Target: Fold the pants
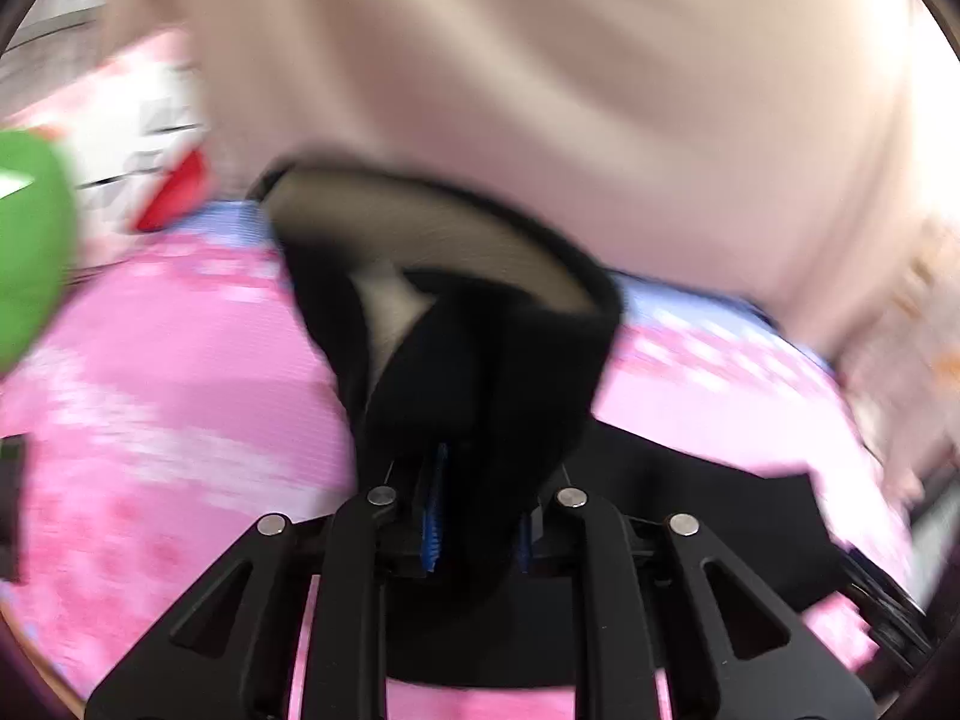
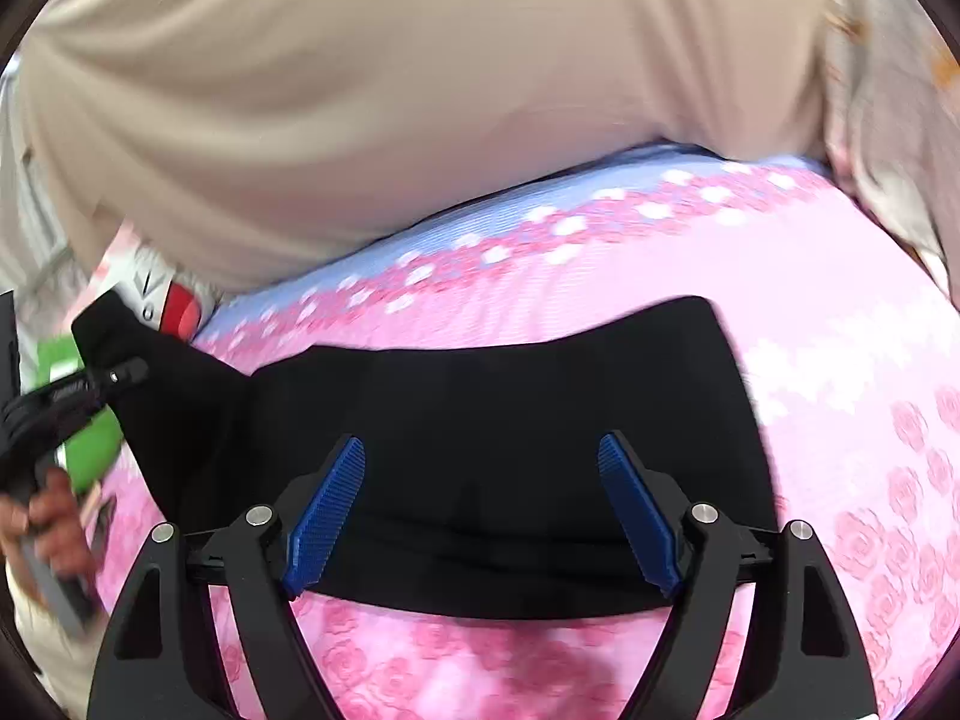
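The black pants lie spread on a pink flowered sheet. My left gripper is shut on a bunched end of the pants and holds it lifted off the sheet; the waistband lining shows pale grey inside. In the right wrist view the left gripper shows at the far left, at the raised end of the pants. My right gripper is open and empty, its blue pads spread wide just above the flat part of the pants.
A person in a beige top stands close behind the bed edge. A green object and a white and red object sit at the left. The sheet has a pale blue border at the far edge.
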Motion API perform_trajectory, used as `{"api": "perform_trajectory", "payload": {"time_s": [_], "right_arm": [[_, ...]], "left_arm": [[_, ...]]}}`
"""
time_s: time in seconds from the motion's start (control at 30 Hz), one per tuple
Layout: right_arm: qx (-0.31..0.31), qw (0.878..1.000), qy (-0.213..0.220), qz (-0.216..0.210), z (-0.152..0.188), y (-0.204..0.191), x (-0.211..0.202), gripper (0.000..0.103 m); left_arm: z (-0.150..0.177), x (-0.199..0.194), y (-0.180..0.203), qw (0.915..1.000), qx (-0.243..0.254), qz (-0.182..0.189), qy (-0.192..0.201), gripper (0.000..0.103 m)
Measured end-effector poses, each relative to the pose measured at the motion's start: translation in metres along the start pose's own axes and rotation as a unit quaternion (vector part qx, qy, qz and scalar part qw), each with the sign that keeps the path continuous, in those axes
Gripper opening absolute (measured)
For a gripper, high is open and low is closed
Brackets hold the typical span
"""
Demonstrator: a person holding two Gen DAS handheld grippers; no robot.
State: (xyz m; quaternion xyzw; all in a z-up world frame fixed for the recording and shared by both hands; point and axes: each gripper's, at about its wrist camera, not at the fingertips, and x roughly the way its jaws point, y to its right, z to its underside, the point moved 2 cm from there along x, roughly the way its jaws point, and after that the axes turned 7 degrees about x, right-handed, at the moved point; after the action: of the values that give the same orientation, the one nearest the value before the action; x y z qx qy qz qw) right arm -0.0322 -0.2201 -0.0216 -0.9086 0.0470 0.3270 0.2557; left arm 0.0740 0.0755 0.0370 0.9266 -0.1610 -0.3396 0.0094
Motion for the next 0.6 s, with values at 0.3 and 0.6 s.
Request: {"api": "perform_trajectory", "payload": {"time_s": [0.3,0.6], "right_arm": [[0.028,0.999,-0.032,0.016,0.007,0.045,-0.001,0.080],[0.023,0.985,-0.118,-0.121,0.000,-0.030,0.058,0.083]], "left_arm": [[0.084,0.048,0.083,0.9888,0.086,0.035,-0.117,0.081],[0.066,-0.015,0.016,0.9947,0.079,-0.034,-0.057,0.097]]}}
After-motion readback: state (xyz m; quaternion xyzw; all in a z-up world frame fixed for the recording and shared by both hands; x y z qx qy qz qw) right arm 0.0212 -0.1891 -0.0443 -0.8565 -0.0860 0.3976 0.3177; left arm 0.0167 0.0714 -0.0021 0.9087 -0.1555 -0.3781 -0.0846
